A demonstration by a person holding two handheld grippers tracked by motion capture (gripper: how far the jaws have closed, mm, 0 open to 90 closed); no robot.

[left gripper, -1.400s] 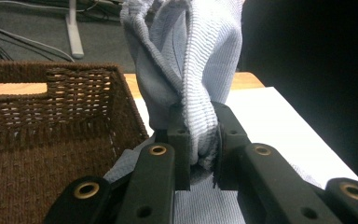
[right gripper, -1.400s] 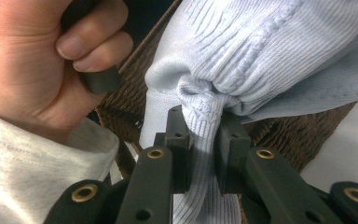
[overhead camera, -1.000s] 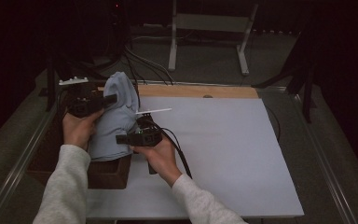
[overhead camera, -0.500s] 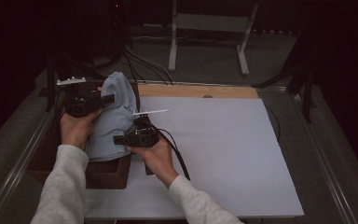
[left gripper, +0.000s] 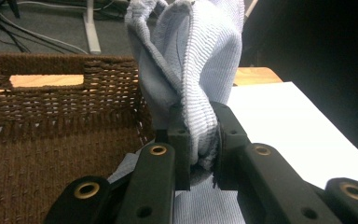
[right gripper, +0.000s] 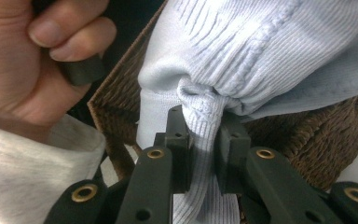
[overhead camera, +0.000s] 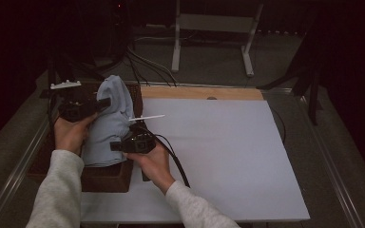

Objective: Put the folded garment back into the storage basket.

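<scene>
At the nine o'clock side of the desk (overhead camera: 228,156), seen from the high view, a brown woven basket (overhead camera: 105,178) sits at the white board's left edge, part of it hanging over the side. A pale blue ribbed cloth (overhead camera: 107,126) rises out of the basket in a bunched hump, its top leaning toward twelve o'clock.

The left gripper (overhead camera: 102,103) comes in from nine o'clock of the cloth, carried by the person's left hand (overhead camera: 70,133) in a light grey sleeve. In the left gripper view its jaws are clamped on a gathered fold of the cloth (left gripper: 200,93), which stands up from between them toward twelve o'clock, with the basket's wicker wall (left gripper: 51,112) at nine o'clock and the white desk surface at three o'clock.

The right gripper (overhead camera: 116,146) lies at about four o'clock of the cloth, over the basket's right rim, in the person's right hand (overhead camera: 154,164), with its black cable (overhead camera: 176,159) trailing toward six o'clock. In the right gripper view its jaws are pinched on a twisted knot of the same cloth (right gripper: 205,112), the fabric spreading toward one o'clock above the basket rim (right gripper: 121,107); the left hand (right gripper: 32,65) shows at ten o'clock.

Both grippers thus hold the cloth, one at its upper left and one at its lower right.
</scene>
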